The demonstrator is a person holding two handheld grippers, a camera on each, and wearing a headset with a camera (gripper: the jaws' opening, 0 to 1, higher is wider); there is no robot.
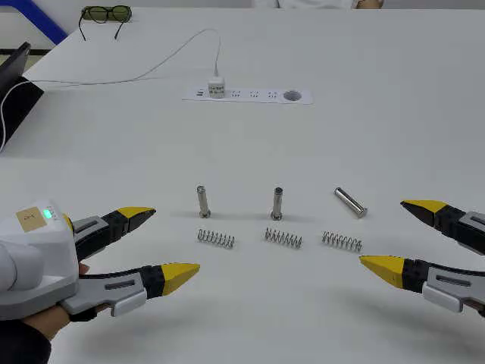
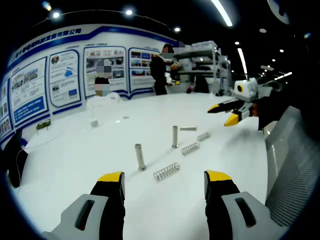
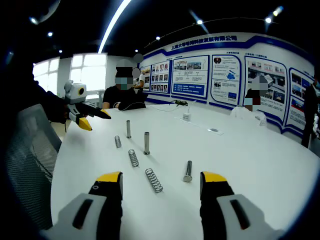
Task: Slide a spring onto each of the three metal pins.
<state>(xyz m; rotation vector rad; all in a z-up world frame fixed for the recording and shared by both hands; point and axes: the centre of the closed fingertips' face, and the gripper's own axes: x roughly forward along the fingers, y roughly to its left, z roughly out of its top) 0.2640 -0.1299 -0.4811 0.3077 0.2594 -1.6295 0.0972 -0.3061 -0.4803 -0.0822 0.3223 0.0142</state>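
Three metal pins stand in a row on the white table: the left pin [image 1: 202, 201] and middle pin [image 1: 277, 203] are upright, the right pin [image 1: 350, 202] lies on its side. In front of each lies a spring: left spring [image 1: 216, 238], middle spring [image 1: 283, 238], right spring [image 1: 342, 242]. My left gripper [image 1: 168, 243] is open at the lower left, nothing between its jaws. My right gripper [image 1: 390, 233] is open at the lower right, also holding nothing. The left gripper view has the nearest pin [image 2: 139, 156] and spring [image 2: 166, 171] ahead of its jaws.
A white power strip [image 1: 246, 95] with a plugged charger [image 1: 217, 87] and its cable lies further back. Dark glasses [image 1: 106, 14] rest at the far left, and a dark object [image 1: 11, 83] sits at the left edge. People stand beyond the table in both gripper views.
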